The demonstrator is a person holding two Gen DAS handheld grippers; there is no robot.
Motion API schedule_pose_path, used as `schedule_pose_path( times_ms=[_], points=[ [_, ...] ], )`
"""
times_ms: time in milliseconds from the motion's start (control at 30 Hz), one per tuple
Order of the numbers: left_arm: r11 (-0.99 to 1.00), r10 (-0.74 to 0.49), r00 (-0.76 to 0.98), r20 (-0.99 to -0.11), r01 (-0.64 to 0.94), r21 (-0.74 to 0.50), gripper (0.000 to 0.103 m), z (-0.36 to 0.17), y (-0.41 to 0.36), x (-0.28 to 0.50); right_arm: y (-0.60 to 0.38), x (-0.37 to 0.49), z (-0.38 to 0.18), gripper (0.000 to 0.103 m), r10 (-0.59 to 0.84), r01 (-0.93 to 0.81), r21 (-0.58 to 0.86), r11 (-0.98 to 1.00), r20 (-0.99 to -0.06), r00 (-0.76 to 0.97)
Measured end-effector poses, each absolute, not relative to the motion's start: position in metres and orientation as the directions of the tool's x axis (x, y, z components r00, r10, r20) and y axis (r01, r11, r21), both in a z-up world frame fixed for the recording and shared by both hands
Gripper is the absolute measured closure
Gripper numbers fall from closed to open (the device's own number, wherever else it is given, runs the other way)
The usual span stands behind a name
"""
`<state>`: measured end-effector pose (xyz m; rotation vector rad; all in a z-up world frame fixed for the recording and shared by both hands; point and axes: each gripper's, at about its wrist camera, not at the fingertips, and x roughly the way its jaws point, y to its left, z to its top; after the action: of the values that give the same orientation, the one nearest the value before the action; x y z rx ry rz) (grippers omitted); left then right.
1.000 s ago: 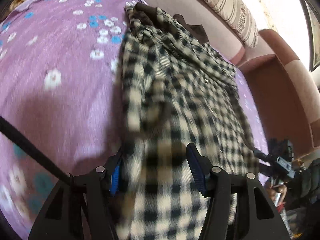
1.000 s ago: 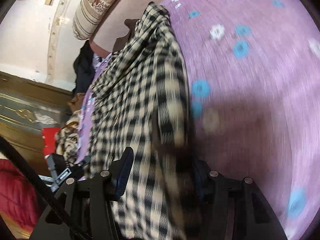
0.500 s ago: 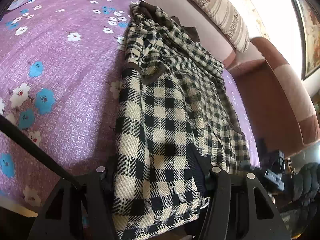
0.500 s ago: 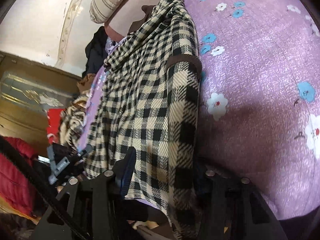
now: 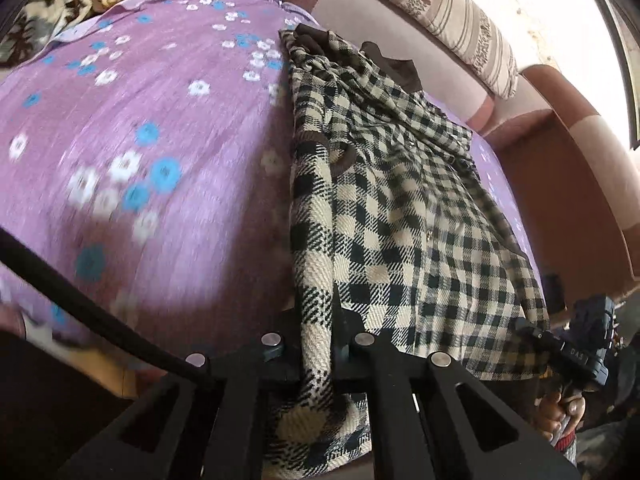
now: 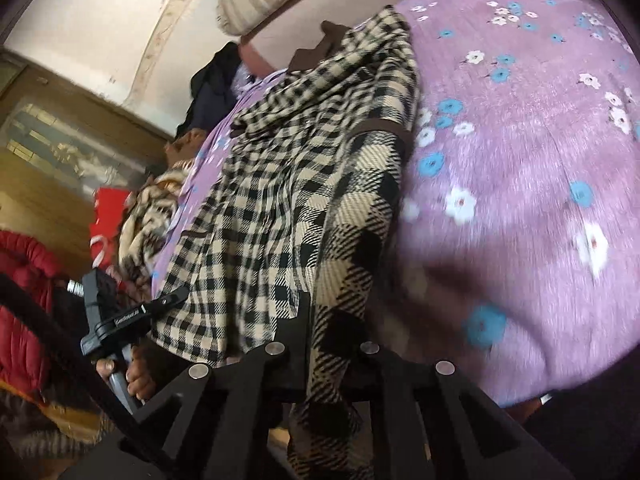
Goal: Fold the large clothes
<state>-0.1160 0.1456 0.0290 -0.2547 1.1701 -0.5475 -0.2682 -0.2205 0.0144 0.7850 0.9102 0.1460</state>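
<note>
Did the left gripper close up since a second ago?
Yes. The left gripper was spread wide around the checked coat; now its fingers pinch the coat's hem together, near the edge of the purple flowered sheet.
</note>
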Motion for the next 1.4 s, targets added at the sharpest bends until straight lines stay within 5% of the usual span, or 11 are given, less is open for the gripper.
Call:
schedule_pose_path(
  times_ms=[367,800,1033,1200,1267,1400],
  points=[
    [0.809,-0.567,0.207,-0.797,0.32,-0.493,0.097,0.044,0.149,-0.134,-0.212,-0.288,0.012,0.095,0.481,0.175,0.652,0.738,-0.69,0.541],
    [0.778,-0.612,0.264,-0.746,0.374,-0.505,0.096,0.104,0.053,0.024,-0.257,-0.105,0.102,0.095,0.31,0.133,0.54,0.831,-0.648,0.696],
    [0.869,-0.495,0.338,-0.8,0.197,-0.454,0.096,0.07,0.037,0.142,-0.312,-0.013,0.063,0.094,0.215,0.314,0.528,0.789,-0.717,0.663],
    [0.854,-0.52,0.293,-0.803,0.17,-0.491,0.096,0.041,0.03,0.174,-0.339,0.016,0.029,0.085,0.228,0.397,0.572,0.717,-0.732,0.642],
    [0.835,-0.551,0.289,-0.783,0.183,-0.52,0.09,0.041,0.028,0.177,-0.347,0.022,0.02,0.078,0.245,0.402,0.595,0.696,-0.723,0.646],
    [0.692,-0.714,0.272,-0.646,0.128,-0.711,0.062,0.04,0.039,0.189,-0.36,0.027,0.008,0.059,0.278,0.412,0.668,0.62,-0.678,0.68]
  ],
)
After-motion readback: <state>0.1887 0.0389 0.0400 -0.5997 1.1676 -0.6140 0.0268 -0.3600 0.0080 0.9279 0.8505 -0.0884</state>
